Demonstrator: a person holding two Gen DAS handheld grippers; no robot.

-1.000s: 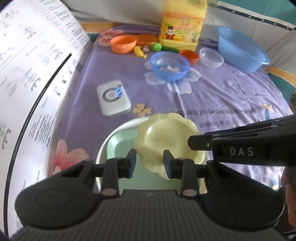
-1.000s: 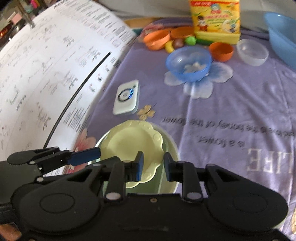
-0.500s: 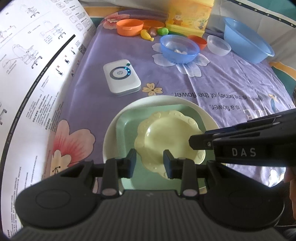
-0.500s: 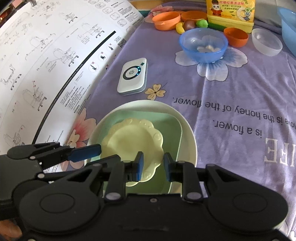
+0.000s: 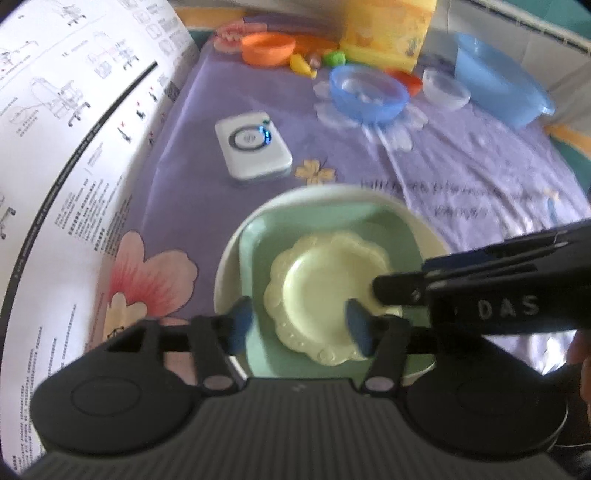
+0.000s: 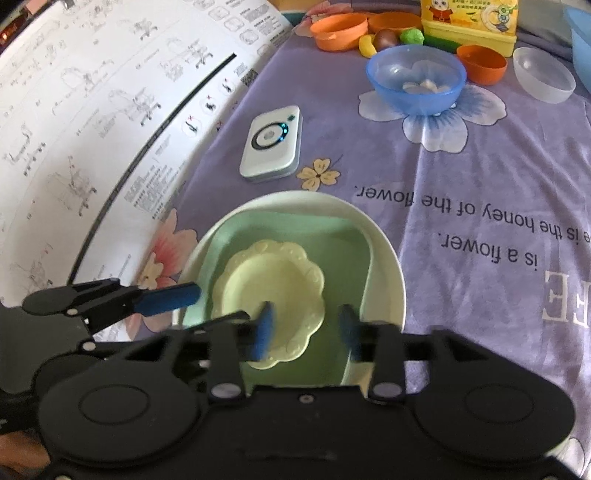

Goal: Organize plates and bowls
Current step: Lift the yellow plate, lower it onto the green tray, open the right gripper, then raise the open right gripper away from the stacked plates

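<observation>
change since earlier: both grippers' jaws, narrow a moment ago, now stand apart; the yellow plate, then hanging above the stack, now lies in it.
left gripper [image 5: 300,325]: jaws opening; the yellow plate's near edge lies between the pads, which do not press on it.
right gripper [image 6: 307,330]: jaws opening; its left pad [image 6: 263,334] overlaps the plate's rim in view, the right pad stands clear of it.
yellow plate [image 5: 325,291]: scalloped, flat, inside the green square plate [image 5: 321,229].
green square plate: nested in the white round plate [image 6: 388,266].
purple cloth [image 6: 461,184]: carries the stack, a white device [image 6: 272,144] just beyond it, and further off a blue bowl [image 6: 417,79], orange bowls [image 6: 340,31], a clear bowl [image 6: 543,74].
printed sheet [image 6: 92,122]: to the left of the stack.
</observation>
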